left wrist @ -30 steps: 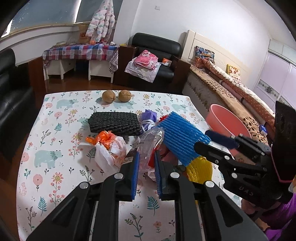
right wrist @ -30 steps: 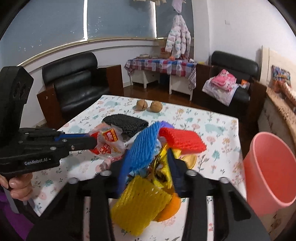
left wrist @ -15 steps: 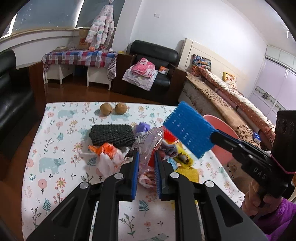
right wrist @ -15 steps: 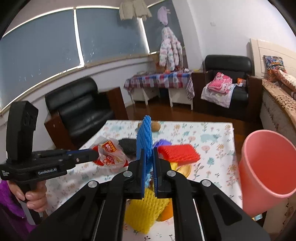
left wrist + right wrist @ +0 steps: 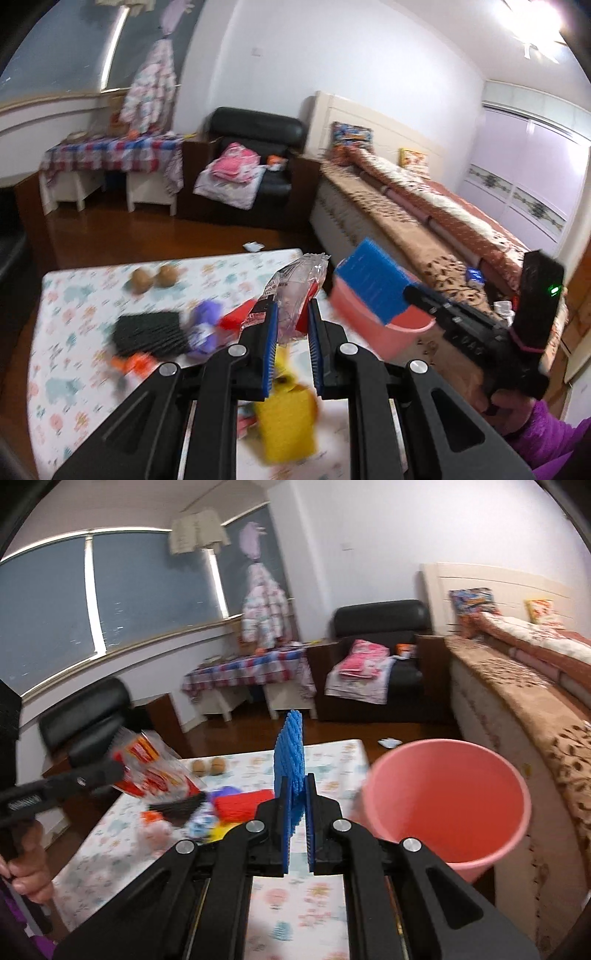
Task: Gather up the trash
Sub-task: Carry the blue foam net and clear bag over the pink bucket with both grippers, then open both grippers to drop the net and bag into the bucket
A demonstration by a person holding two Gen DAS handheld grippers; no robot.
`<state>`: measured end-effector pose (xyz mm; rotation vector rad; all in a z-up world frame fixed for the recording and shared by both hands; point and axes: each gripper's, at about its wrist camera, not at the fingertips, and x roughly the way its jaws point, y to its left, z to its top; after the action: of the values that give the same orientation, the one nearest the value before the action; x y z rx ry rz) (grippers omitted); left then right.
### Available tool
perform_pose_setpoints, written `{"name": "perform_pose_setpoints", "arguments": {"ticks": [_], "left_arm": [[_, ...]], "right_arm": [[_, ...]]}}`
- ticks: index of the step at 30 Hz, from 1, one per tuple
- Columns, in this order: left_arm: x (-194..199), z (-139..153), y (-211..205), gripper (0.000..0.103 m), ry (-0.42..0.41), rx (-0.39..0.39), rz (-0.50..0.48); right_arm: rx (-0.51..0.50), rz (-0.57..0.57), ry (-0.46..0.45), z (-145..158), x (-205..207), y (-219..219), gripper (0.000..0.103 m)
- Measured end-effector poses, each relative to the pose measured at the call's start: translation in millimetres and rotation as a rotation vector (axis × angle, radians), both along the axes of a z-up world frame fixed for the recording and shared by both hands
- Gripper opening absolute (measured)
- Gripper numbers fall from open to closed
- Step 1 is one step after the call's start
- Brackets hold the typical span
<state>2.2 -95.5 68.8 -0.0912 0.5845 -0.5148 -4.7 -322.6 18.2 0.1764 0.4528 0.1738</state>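
My left gripper (image 5: 291,317) is shut on a clear plastic wrapper with red print (image 5: 295,291), lifted above the flowered table (image 5: 74,295); the wrapper also shows in the right wrist view (image 5: 151,771). My right gripper (image 5: 295,794) is shut on a blue foam net (image 5: 290,753), held upright just left of the pink bucket (image 5: 447,805). In the left wrist view the blue net (image 5: 373,284) hangs over the bucket's rim (image 5: 406,328). Black (image 5: 147,332), red (image 5: 243,805) and yellow (image 5: 288,424) foam nets lie on the table.
Two brown round fruits (image 5: 153,278) sit at the table's far side. A purple scrap (image 5: 207,325) and orange wrapper (image 5: 135,363) lie by the black net. A bed (image 5: 424,221) runs along the right, behind the bucket. A black armchair (image 5: 85,723) stands left of the table.
Both grippers have risen and swung right toward the bucket. The left lifted the clear wrapper off the table. The right carried the blue net to the bucket's rim.
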Motion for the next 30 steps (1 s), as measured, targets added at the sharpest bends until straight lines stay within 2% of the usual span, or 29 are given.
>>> {"name": "perform_pose_setpoints", "arguments": {"ticks": [6,11,19,27,28,30], "left_arm": [[16.7,10.1,-58.6,0.015,-0.008,-0.025,-0.091],[41.2,7.3,-108.1,0.015,0.033,-0.043,-0.168],[77.0,-26.3,-176.9,0.015,0.122,-0.025,-0.244],[100.0,-65.6,-208.6,0.015,0.195,0.035,-0.251],[101.8,-69.2,-210.8,0.017,0.203,0.043,-0.25],[104.1,-75.1,-212.5,0.027,0.216,0.05,-0.243]], "right_arm": [[0.009,-0.13,0.009,-8.0,-1.4,-40.3,0.007],[0.033,-0.221,0.039,-19.1,2.6,-74.6,0.007],[0.028,-0.285,0.114,-43.5,14.9,-93.9,0.007],[0.048,-0.311,0.175,-59.7,24.7,-109.6,0.007],[0.052,-0.31,0.179,-61.1,25.4,-110.1,0.007],[0.063,-0.309,0.192,-63.3,27.8,-111.4,0.007]]}}
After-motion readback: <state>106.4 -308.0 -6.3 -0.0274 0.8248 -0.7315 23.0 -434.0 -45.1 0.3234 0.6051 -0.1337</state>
